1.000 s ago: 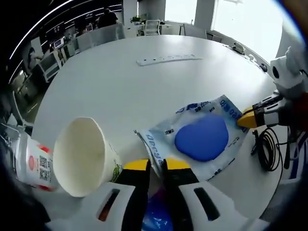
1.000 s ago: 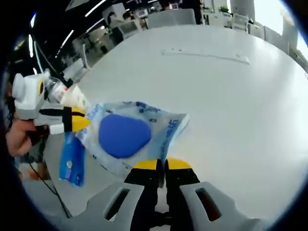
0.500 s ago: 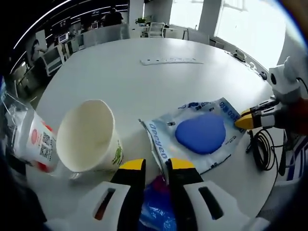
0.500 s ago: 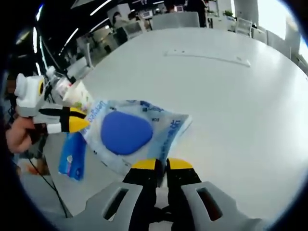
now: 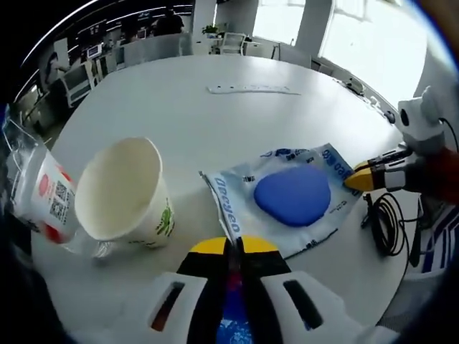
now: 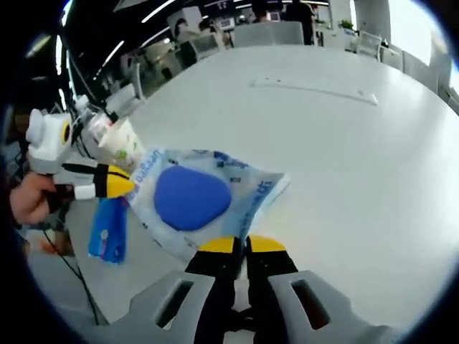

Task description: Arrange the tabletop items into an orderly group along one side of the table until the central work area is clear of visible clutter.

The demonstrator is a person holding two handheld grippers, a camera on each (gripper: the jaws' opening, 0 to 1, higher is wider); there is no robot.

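I'm working over a big round white table (image 5: 179,107), whose middle is bare apart from a flat white strip (image 5: 252,89) at the far side. The clutter sits near my edge: a paper cup (image 5: 125,197) lying tilted on its side, a clear plastic container with a red label (image 5: 39,193) just beside it, and the blue-and-white packet (image 5: 287,201) with its dark blue oval. My left gripper (image 5: 231,247) has changed in the last half second: its jaws stood apart around the packet's near edge and have now come together on it, so I judge that corner pinched. My right gripper (image 6: 235,245) stays clamped on the opposite edge, and in the right gripper view the packet (image 6: 201,201) hangs stretched between the two above the table. With both ends held I can now carry it toward the cup's side. A small blue sachet (image 6: 107,233) lies below the left gripper, waiting its turn.
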